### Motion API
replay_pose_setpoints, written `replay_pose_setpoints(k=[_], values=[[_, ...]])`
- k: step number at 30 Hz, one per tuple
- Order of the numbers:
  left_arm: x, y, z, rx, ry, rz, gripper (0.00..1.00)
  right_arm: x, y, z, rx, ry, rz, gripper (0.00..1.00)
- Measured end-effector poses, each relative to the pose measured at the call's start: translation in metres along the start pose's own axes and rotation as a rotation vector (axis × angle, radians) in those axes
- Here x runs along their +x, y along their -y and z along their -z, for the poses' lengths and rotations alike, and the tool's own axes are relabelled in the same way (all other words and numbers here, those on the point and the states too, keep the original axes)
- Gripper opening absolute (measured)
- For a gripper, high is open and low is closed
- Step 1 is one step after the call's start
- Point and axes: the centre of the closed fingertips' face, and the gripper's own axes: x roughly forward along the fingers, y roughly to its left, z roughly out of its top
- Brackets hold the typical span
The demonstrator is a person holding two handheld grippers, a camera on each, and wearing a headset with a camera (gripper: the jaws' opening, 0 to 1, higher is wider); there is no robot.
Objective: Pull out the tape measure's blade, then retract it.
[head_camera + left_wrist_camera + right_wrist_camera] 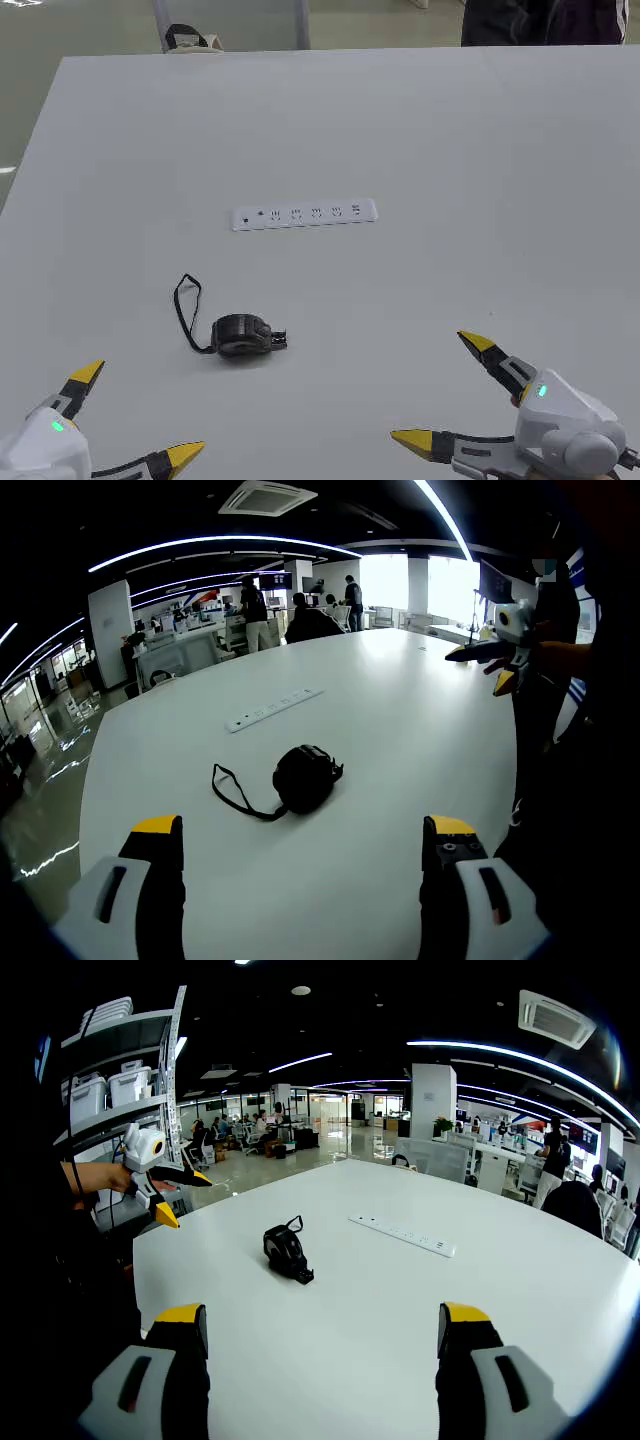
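A black tape measure (243, 337) (305, 777) (285, 1248) lies on the white table (450, 140) with its wrist strap (186, 310) looped out to the left and its blade tip (281, 341) pointing right. My left gripper (133, 419) (300, 840) is open at the near left, short of the tape measure and apart from it. At the near right my right gripper (448, 391) (320, 1325) is also open, with nothing between its yellow-tipped jaws. Each gripper shows in the other's view: the right gripper (490, 660) and the left gripper (172, 1192).
A white power strip (304, 214) (272, 709) (402, 1235) lies beyond the tape measure, near the table's middle. A chair base (190, 38) stands past the far edge. Desks and several people fill the office behind.
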Motion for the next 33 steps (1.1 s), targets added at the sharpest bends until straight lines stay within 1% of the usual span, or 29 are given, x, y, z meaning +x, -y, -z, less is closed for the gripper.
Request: replay_pose_setpoints(k=[9,16,19,24,28,33], values=[[0.002,0.001,-0.001,0.000,-0.003,0.001,0.99,0.001,0.000,0.002,0.005,-0.010,-0.008,0.97],[0.003,0.001,0.001,0.003,-0.015,0.005,0.99,0.002,0.000,0.002,0.005,-0.014,-0.013,0.97],[0.005,0.002,0.001,0.013,-0.018,0.015,0.99,0.003,0.000,0.003,0.004,-0.018,-0.023,0.96],[0.010,-0.001,0.003,0.033,-0.030,0.030,0.99,0.004,0.002,0.004,-0.006,-0.024,-0.037,0.94],[0.015,-0.002,0.000,0.054,-0.031,0.042,0.97,0.007,0.004,0.003,-0.014,-0.024,-0.051,0.92],[0.023,-0.004,-0.001,0.073,-0.037,0.064,0.95,0.013,0.007,0.007,-0.030,-0.044,-0.078,0.89]])
